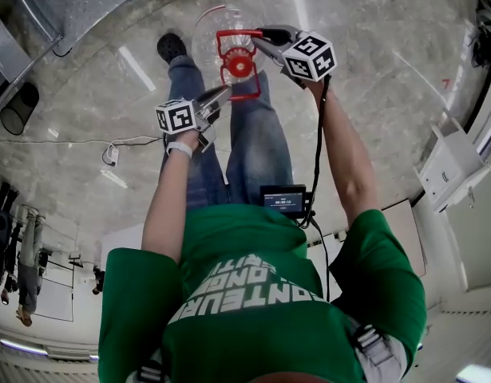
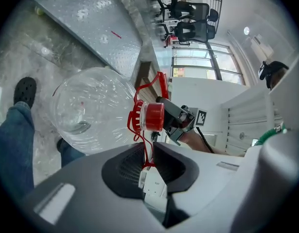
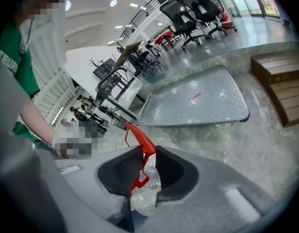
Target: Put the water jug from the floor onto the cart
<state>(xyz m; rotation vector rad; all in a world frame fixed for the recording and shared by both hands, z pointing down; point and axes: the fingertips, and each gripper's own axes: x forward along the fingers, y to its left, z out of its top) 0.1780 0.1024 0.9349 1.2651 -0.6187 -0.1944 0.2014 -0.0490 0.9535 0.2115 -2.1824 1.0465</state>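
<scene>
**Jug up in the air, cart comes next**

The lift is the step in hand. The water jug (image 1: 217,30) is held up over the floor (image 1: 389,78), in front of the person's legs (image 1: 253,142). It lies on its side, with its red cap (image 1: 239,66) turned back to the person. It is not on the cart (image 1: 77,2) yet.

The left gripper (image 1: 223,94) has its jaws clamped on the near end of the red handle (image 1: 245,96) (the thin red bar runs right between the two dark pads). The right gripper (image 1: 257,34) has its jaws clamped on the far end of the same handle, next to the clear body. So the jug hangs from its handle, with a gripper on each end.

The cart is flat and grey and stands well apart, ahead and to the person's left. Next, I think, both grippers must carry the jug over together, keep squeezing, and set it down inside the edges of the cart. The handle is thin, so the jug might swing or slip.
</scene>
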